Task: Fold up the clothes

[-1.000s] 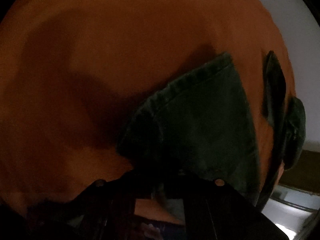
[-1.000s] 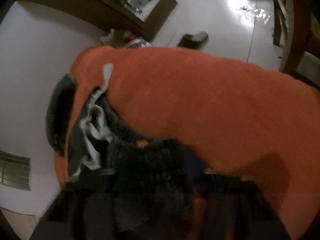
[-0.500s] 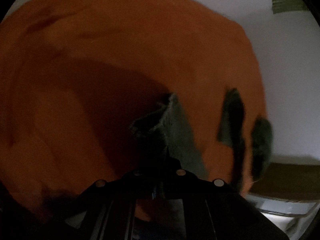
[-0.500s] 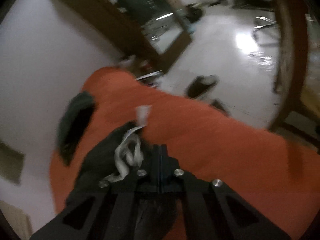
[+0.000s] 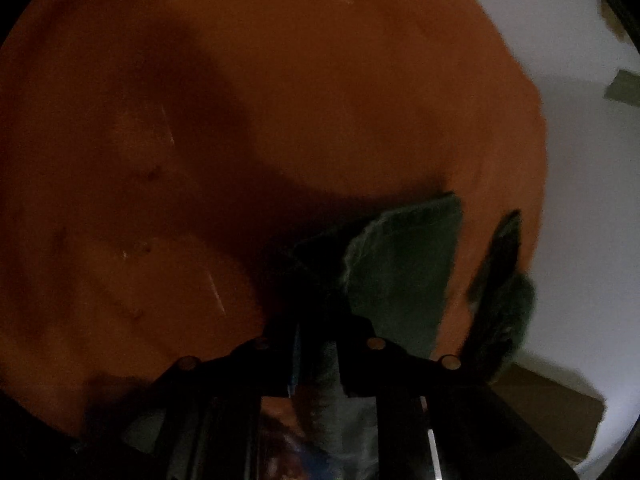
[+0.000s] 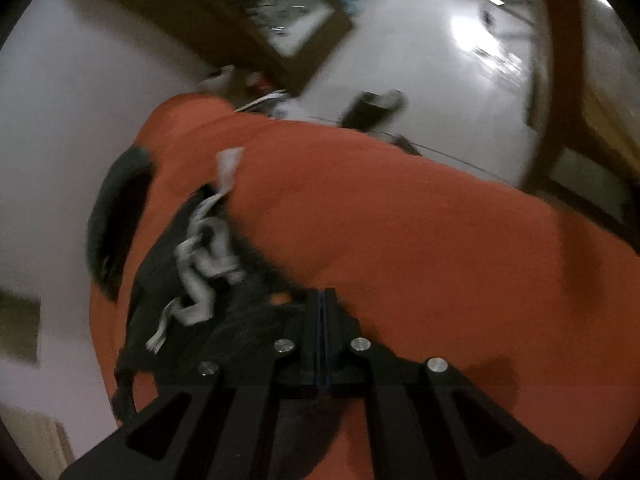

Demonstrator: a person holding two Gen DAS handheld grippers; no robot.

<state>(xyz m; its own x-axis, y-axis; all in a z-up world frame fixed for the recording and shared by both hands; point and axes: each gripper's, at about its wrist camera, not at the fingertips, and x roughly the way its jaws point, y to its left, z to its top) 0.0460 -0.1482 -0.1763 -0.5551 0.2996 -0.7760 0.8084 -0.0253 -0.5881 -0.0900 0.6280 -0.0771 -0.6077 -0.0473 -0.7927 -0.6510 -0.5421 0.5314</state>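
A dark grey-green garment [image 5: 404,268] lies on an orange blanket [image 5: 240,120]. My left gripper [image 5: 316,332] is shut on the garment's edge, with cloth running back between the fingers. In the right wrist view the same dark garment [image 6: 192,312] shows its white drawstring [image 6: 204,264], and my right gripper [image 6: 323,300] has its fingers pressed together at the garment's edge. Whether cloth sits between them is hidden. A second dark piece [image 5: 500,292] lies near the blanket's edge; it also shows in the right wrist view [image 6: 120,216].
The orange blanket [image 6: 400,220] covers a raised surface beside a white wall [image 6: 80,80]. A glossy white floor [image 6: 440,40] lies beyond, with a dark slipper [image 6: 372,106], a wooden-framed cabinet [image 6: 256,28] and a wooden chair frame [image 6: 560,60].
The left gripper has pulled the garment's corner, so more of the green cloth lies spread. The right wrist view has dropped closer to the blanket, fingers still pressed together.
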